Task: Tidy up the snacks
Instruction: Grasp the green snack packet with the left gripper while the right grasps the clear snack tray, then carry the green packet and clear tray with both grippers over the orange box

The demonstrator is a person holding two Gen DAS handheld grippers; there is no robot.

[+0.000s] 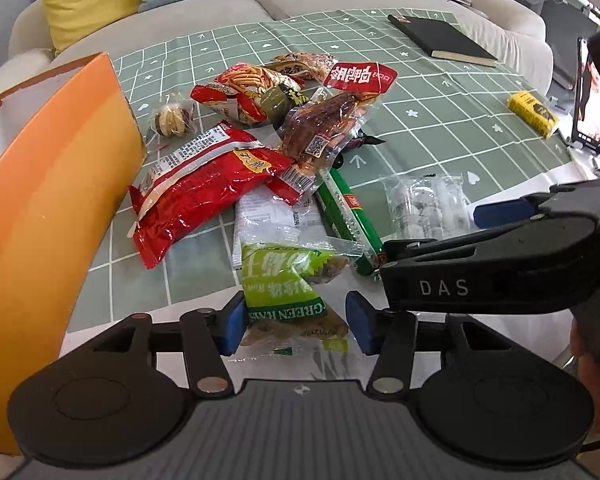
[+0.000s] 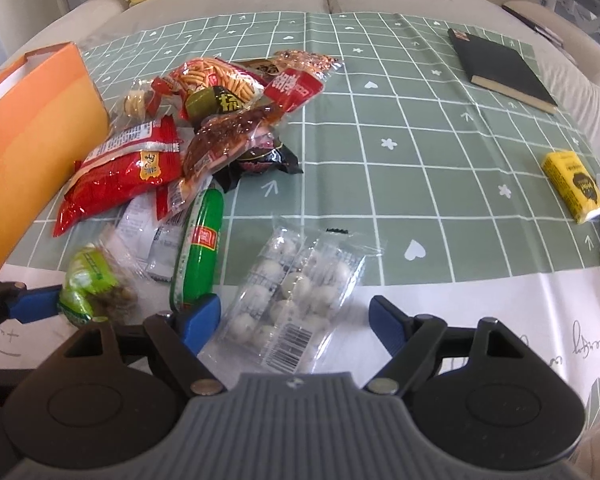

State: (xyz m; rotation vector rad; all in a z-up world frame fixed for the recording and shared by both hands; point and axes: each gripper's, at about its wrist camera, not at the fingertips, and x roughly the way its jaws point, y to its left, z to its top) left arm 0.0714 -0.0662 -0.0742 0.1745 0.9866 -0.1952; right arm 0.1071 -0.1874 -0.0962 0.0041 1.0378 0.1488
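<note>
A heap of snack packets lies on the green checked cloth (image 2: 420, 152). My left gripper (image 1: 296, 322) is open, its blue pads either side of a green raisin packet (image 1: 288, 292), which also shows in the right wrist view (image 2: 88, 280). My right gripper (image 2: 296, 318) is open around a clear pack of white balls (image 2: 296, 280), also seen from the left wrist (image 1: 428, 204). A green sausage (image 2: 200, 240) lies between the two packs. A big red bag (image 1: 204, 184), a noodle snack bag (image 2: 216, 80) and a brown meat pack (image 2: 228, 132) lie behind.
An orange paper bag (image 1: 48, 184) stands open at the left. A black book (image 2: 500, 68) lies far right, a yellow pack (image 2: 574, 186) at the right edge. A phone on a stand (image 1: 592, 100) is at the right. A sofa with cushions is behind.
</note>
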